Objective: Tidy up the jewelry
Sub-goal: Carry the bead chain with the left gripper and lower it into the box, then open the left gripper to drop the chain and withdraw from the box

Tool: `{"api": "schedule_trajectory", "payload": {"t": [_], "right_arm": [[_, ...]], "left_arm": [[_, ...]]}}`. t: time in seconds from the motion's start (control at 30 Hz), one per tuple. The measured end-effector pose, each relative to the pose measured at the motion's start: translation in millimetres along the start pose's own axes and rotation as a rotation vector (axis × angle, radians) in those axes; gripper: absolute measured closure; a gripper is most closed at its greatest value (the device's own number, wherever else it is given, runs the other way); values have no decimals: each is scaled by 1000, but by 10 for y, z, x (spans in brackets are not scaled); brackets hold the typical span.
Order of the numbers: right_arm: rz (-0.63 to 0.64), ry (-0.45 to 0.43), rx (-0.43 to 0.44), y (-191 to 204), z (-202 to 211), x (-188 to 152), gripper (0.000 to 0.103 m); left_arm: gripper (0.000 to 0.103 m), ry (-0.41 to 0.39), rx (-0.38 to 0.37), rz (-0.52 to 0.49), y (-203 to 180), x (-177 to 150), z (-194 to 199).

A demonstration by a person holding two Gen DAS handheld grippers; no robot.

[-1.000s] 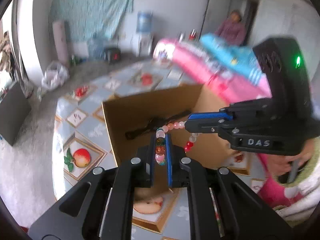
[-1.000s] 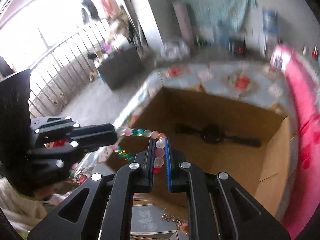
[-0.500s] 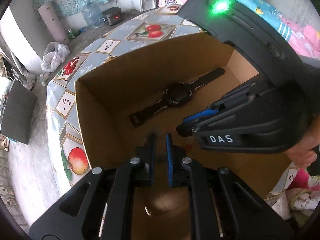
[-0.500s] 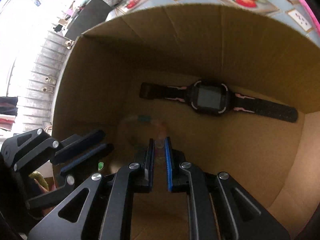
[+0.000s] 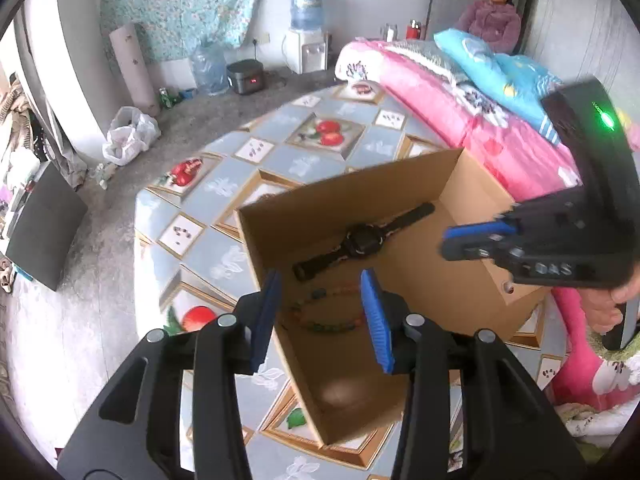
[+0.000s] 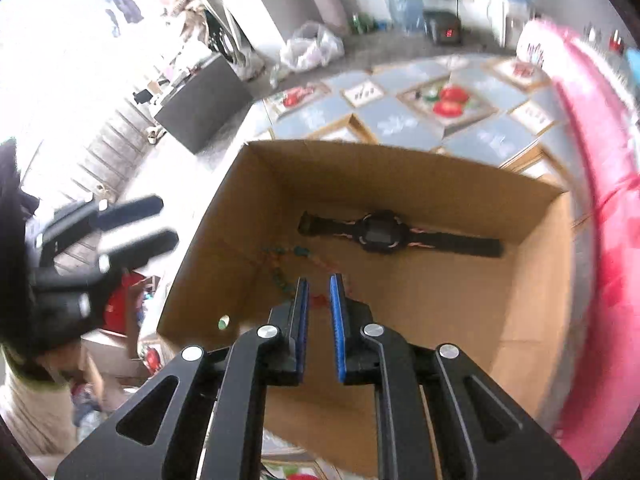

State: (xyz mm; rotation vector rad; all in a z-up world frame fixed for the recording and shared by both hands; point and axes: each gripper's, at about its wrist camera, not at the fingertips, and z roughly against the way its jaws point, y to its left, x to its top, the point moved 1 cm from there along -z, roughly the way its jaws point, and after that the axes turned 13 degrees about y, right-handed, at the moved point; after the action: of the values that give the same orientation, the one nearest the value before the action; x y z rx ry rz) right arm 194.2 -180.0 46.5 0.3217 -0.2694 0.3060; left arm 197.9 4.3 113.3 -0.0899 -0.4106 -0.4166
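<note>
Light: daylight is flooding in, washing out the window side (image 6: 60, 60) in the right view.
Blur: motion is smearing the pink bedding (image 6: 600, 240).
Edges: the fisheye lens is bending everything, with corners going black.

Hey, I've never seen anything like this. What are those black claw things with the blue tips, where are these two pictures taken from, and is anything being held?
Those are hand-held grippers, not robot arms: a person squeezes one in each hand. Each carries a wide-angle camera looking along its two fingers, so one picture comes from the left gripper and the other from the right gripper.

Both look down into an open cardboard box standing on a table with a fruit-patterned cloth. On the box floor lie a black wristwatch and a beaded bracelet of coloured beads.

Nothing is held. Both sets of jaws have just been opening, the left wider than the right, and no pad presses on anything; the bracelet lies loose on the box floor below them. In the left view, the right gripper also shows at the right edge, with the hand holding it.
</note>
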Motion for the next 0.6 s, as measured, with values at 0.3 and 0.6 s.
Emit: {"api": "schedule_trajectory", "payload": {"t": [0.3,0.6], "right_arm": [[-37,0,-7,-42,65,-224,82],[-78,54,-19,-129,-134,-210,82]], "left_arm": [[59,-24,-17,-7,127,-9,9],[59,-21,-42,-44,136,29,-123]]}}
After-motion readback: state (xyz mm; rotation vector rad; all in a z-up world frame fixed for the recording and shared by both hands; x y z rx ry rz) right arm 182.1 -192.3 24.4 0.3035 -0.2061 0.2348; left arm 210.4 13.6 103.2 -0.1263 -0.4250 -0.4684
